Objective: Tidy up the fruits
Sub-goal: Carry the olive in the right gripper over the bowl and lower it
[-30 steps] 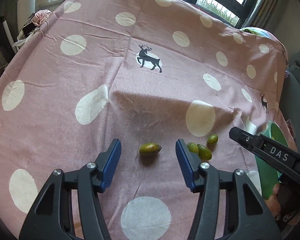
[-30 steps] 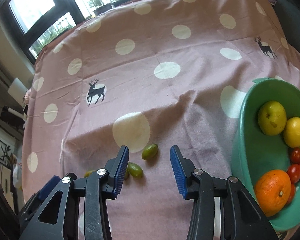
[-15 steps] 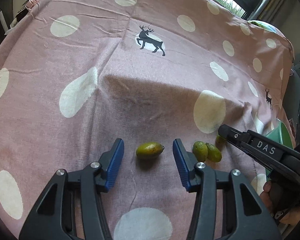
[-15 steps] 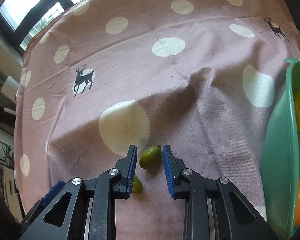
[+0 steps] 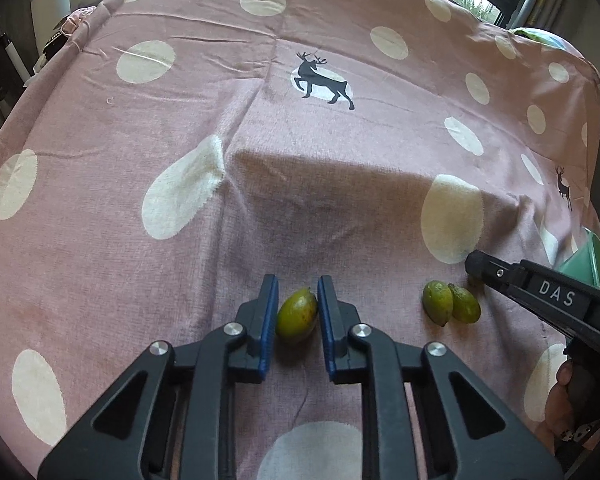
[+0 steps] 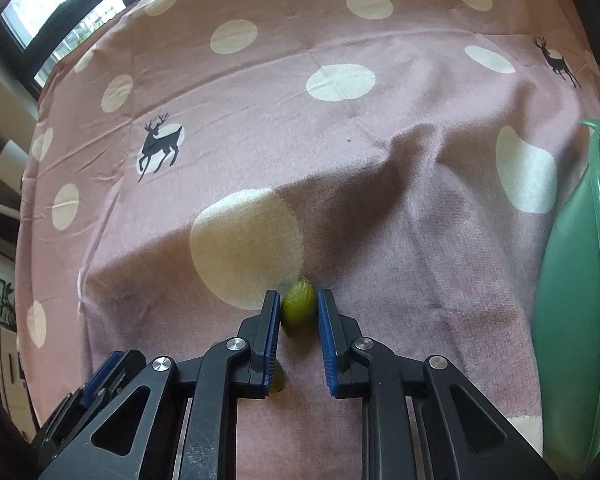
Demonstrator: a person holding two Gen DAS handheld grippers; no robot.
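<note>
Left wrist view: the left gripper has just closed, its blue pads clamped on a small green fruit lying on the pink spotted cloth. At three o'clock of it, two more green fruits lie touching each other. The right gripper's black arm enters beyond them.

Right wrist view: the right gripper has just closed on another green fruit on the cloth. At three o'clock stands a green bowl; yellow and orange fruit barely show inside at the frame edge.
</note>
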